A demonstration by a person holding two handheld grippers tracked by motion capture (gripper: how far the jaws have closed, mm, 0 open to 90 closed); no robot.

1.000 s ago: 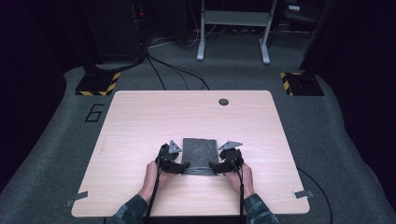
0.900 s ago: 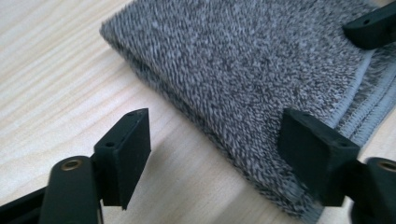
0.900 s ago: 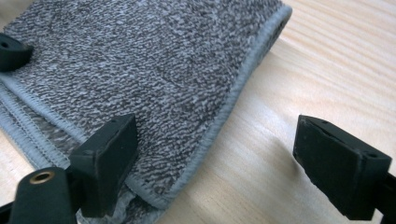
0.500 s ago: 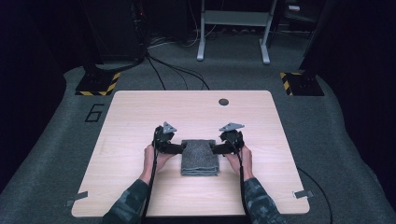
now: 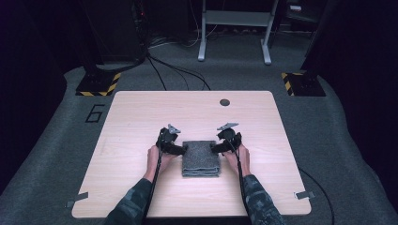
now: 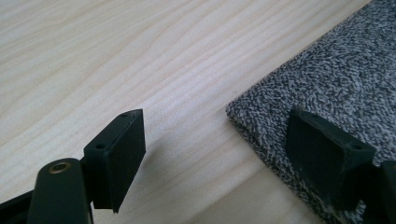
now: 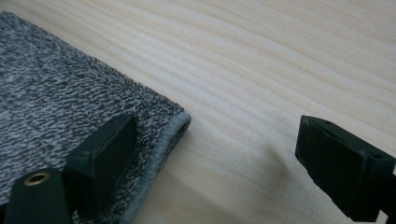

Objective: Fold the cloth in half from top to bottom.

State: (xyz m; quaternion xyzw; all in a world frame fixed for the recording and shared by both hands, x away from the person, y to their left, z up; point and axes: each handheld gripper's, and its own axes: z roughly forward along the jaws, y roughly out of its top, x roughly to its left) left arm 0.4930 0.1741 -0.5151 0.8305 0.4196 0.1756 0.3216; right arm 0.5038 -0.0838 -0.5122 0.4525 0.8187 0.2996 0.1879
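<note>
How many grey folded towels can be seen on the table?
1. The grey folded towel lies on the near middle of the wooden table, between the left gripper and the right gripper. Its folded layers are stacked, so nothing more can be told beneath.

— What is it?
— A folded towel [image 5: 201, 158], grey with a speckled, nubby weave, squared into a thick rectangular pad with a rolled hem at its corner.

— How does it lie?
— Flat on the pale wooden counter [image 5: 141, 122], layers stacked evenly, toward the counter's near edge, roughly centred across its width
</note>
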